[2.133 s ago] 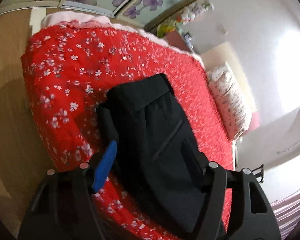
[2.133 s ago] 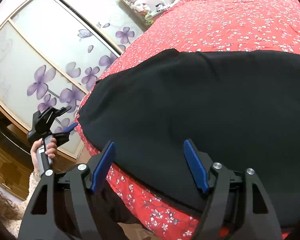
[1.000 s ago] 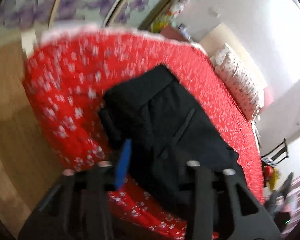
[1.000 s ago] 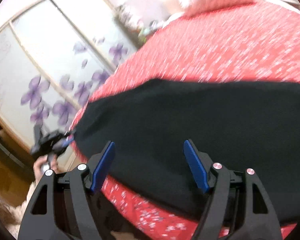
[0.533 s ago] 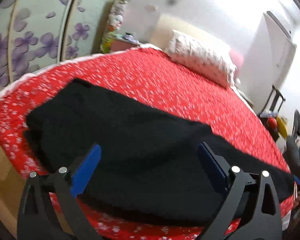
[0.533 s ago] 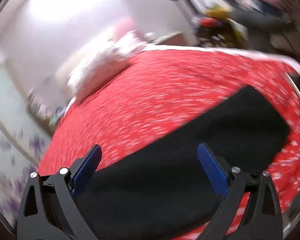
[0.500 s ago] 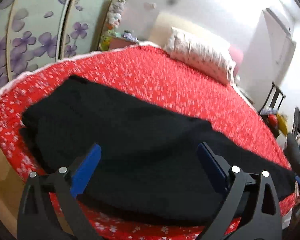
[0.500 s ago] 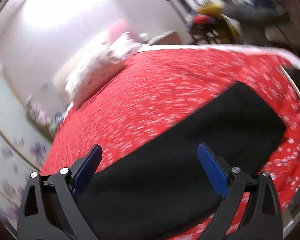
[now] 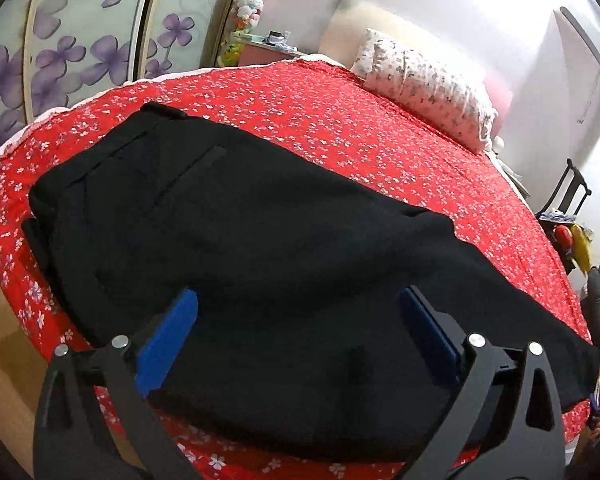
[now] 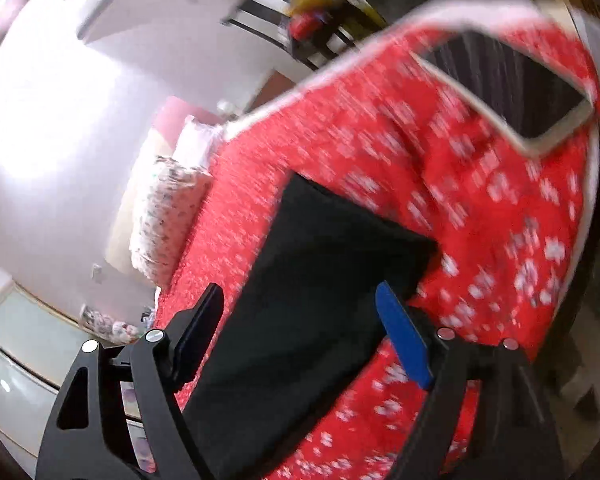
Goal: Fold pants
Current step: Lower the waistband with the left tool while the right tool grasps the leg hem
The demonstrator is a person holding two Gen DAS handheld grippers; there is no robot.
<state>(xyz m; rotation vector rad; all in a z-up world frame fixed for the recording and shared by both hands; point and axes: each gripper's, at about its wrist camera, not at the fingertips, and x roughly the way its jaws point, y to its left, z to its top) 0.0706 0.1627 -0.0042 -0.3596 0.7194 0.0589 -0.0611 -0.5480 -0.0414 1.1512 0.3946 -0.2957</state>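
Black pants [image 9: 260, 240] flat on red floral bedspread [image 9: 380, 140], no legible writing

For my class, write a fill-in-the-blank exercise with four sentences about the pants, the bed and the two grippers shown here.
1. The pants are ____ in colour.
2. They lie on a floral bedspread whose ground colour is ____.
3. The left gripper has its jaws ____, with nothing pinched.
4. The right gripper is above the pants' ____ end.

Missing words: black; red; open; leg
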